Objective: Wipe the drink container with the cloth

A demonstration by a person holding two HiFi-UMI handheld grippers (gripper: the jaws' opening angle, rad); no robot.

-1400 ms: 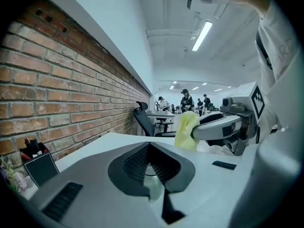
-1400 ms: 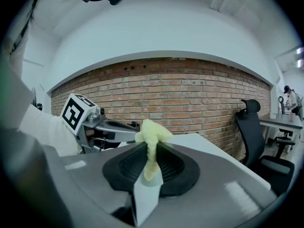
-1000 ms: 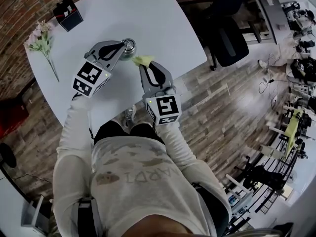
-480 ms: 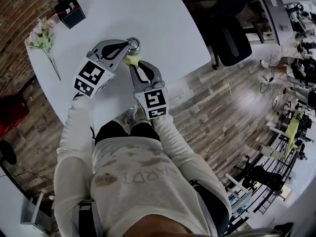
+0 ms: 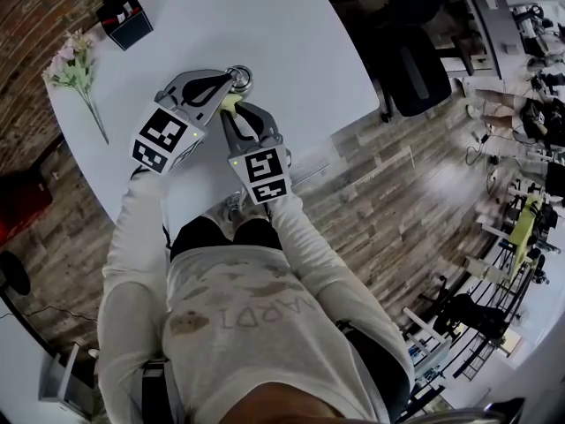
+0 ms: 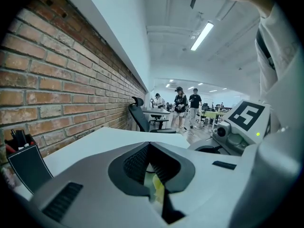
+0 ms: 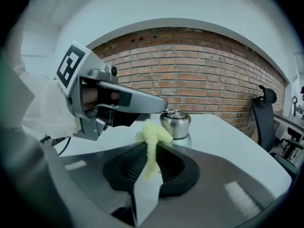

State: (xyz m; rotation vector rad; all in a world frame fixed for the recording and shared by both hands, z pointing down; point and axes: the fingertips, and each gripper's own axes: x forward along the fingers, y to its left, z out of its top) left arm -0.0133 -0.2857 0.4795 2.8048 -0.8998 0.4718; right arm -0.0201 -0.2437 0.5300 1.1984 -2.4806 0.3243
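Note:
A small steel drink container [image 5: 241, 79] stands on the white table [image 5: 291, 34]; in the right gripper view the container [image 7: 175, 122] shows just beyond my jaws. My left gripper [image 5: 228, 78] reaches its top from the left with jaws closed together. The exact grip point is hidden. My right gripper [image 5: 231, 109] is shut on a yellow cloth [image 5: 231, 102], whose bunched end [image 7: 152, 134] sits right beside the container's near side, under the left gripper [image 7: 159, 103]. A sliver of cloth [image 6: 157, 194] shows through the left gripper [image 6: 150, 148].
A sprig of flowers [image 5: 75, 73] and a black box [image 5: 124, 20] lie at the table's far left. The table's near edge runs just under my grippers. A dark office chair [image 5: 406, 69] stands at the right. Several people [image 6: 183, 106] stand far off.
My right gripper has swung left and forward with the cloth, bringing it up against the container. The left gripper and the container have stayed in place.

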